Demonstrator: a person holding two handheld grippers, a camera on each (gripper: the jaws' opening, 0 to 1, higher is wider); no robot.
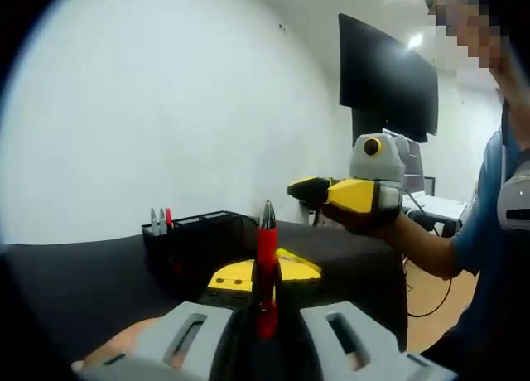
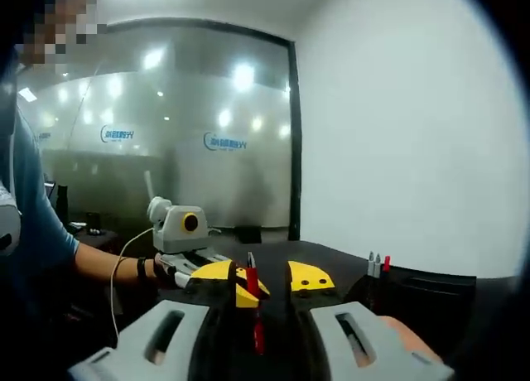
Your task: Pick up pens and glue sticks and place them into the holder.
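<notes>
My left gripper point(image 1: 267, 273) is shut on a red marker point(image 1: 267, 261), held upright with its dark tip up, above the black table. Just beyond it to the left stands the black mesh holder point(image 1: 199, 240) with three pens point(image 1: 159, 220) in its left corner. A hand holds the right gripper point(image 1: 308, 190) in the air to the right, higher than the marker. In the right gripper view my right gripper point(image 2: 261, 277) has its yellow jaws apart with nothing gripped. The left gripper point(image 2: 248, 294) reaches in from the left with the marker point(image 2: 256, 323). The holder point(image 2: 422, 294) sits at the right.
The black table point(image 1: 74, 282) ends at the right, over a wooden floor. A person point(image 1: 497, 232) stands there, close to the table's edge. A dark screen point(image 1: 387, 74) hangs on the wall, with a white desk point(image 1: 439, 205) below. A glass wall point(image 2: 166, 149) stands behind.
</notes>
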